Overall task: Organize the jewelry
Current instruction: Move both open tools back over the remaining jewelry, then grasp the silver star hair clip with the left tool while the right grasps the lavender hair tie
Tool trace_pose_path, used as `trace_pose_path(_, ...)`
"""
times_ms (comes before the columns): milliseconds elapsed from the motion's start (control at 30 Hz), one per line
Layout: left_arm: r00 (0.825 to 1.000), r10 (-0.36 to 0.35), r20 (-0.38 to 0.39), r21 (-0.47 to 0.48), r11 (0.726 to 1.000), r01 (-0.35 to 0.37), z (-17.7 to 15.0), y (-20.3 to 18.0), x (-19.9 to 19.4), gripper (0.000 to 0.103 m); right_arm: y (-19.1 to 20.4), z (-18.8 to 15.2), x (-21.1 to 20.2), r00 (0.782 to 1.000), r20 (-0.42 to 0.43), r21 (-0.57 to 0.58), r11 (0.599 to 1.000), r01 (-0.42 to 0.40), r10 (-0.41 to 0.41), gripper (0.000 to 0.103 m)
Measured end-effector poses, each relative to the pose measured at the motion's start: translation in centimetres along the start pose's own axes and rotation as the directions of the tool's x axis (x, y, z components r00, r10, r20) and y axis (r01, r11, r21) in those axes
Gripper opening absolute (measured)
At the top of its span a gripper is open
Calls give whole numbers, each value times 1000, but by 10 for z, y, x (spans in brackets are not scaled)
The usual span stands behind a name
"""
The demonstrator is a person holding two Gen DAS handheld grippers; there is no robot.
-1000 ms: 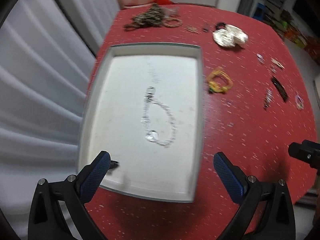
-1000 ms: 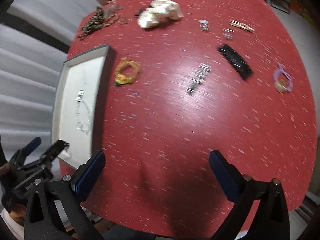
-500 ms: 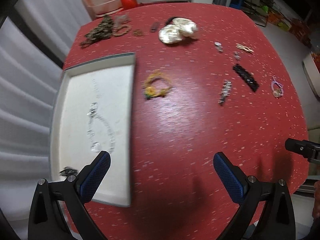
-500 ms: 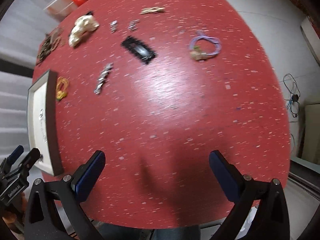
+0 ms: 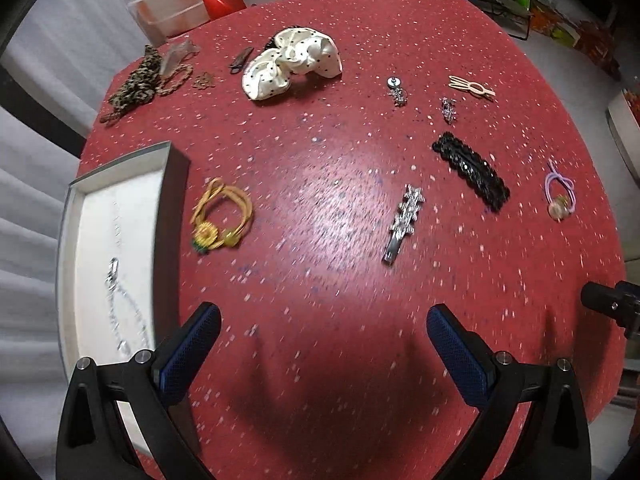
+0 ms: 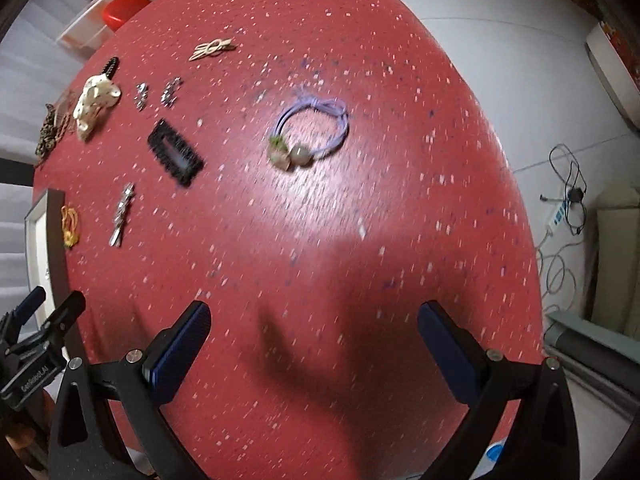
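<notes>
Right wrist view: my right tongs [image 6: 314, 342] gape wide over the red speckled bench [image 6: 360, 240], lilac beaded hair tie [image 6: 308, 134] ahead; left tongs [image 5: 324, 334] likewise spread (both empty).

trays 1 [image 5: 168, 184] | chains in tray 1 [image 5: 120, 304] | hair ties 2 [image 5: 222, 216] [image 5: 560, 190] | scrunchies 1 [image 5: 292, 62] | hair clips 3 [image 5: 472, 170] [image 5: 404, 222] [image 5: 472, 88] | bowls 1 [image 5: 176, 4]

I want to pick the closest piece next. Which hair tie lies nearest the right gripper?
The purple hair tie with two beads, straight ahead of the open right gripper. The yellow one lies far left, beside the tray.
</notes>
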State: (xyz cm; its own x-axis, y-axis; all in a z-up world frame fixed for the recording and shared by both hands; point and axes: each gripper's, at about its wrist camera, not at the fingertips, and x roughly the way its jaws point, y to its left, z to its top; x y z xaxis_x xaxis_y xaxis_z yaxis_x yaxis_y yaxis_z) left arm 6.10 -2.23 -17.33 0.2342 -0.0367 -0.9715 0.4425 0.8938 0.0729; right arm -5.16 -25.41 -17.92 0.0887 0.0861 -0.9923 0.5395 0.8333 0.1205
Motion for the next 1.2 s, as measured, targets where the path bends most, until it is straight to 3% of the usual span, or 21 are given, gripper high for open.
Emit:
trace_pose_path(500, 999, -25, 34, 29, 999, 24, 35, -28, 46, 103, 5, 62, 34, 993, 75, -93, 990, 102, -95, 103)
trace_pose_path(767, 999, -28, 24, 16, 999, 28, 43, -31, 60, 103, 24, 77, 44, 984, 116, -146, 978, 152, -136, 103)
trace_pose_path(1033, 997, -72, 28, 46, 996, 71, 43, -41, 54, 77, 37, 80, 44, 983, 126, -151, 977, 152, -134, 102)
trace_pose_path(1200, 995, -95, 21, 65, 993, 94, 42, -58, 48, 57, 45, 73, 37, 982, 144, -181, 972, 150, -124, 90)
